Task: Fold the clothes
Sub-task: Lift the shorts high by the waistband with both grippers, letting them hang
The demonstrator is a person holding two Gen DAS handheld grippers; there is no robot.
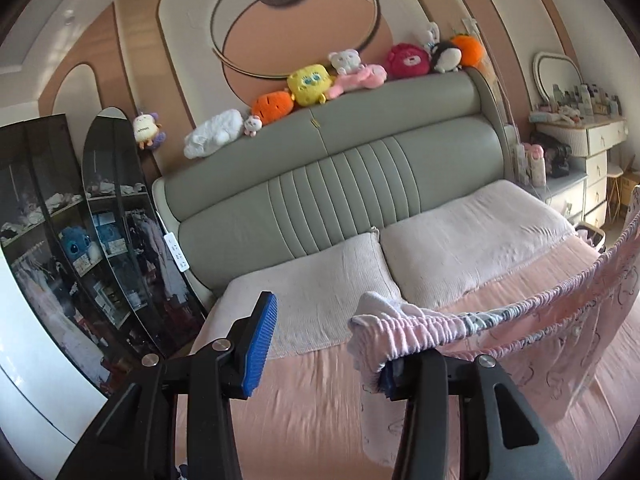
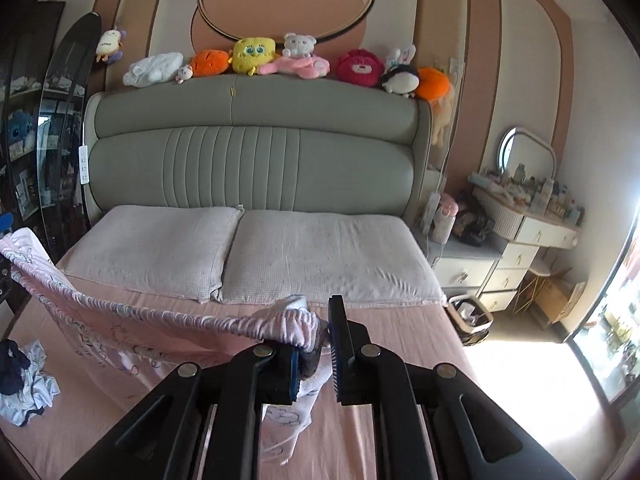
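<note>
A pink printed garment [image 1: 540,320] with a gathered elastic waistband hangs stretched in the air between my two grippers, above the pink bed sheet [image 1: 312,412]. In the left wrist view one end of the waistband is hooked over the right finger of my left gripper [image 1: 320,314]. Its jaws stand apart, and the blue pad of the left finger [image 1: 260,344] is bare. In the right wrist view my right gripper [image 2: 316,328] is shut on the other end of the garment [image 2: 140,328], with bunched cloth pinched between its pads and the rest drooping below.
Two pale pillows [image 2: 320,256] lie against a grey padded headboard [image 2: 248,160] topped with plush toys. A small heap of blue and white clothes [image 2: 24,376] lies at the bed's left side. A glass cabinet [image 1: 80,240] stands to the left. To the right are a dresser [image 2: 520,240] and a bin [image 2: 468,316].
</note>
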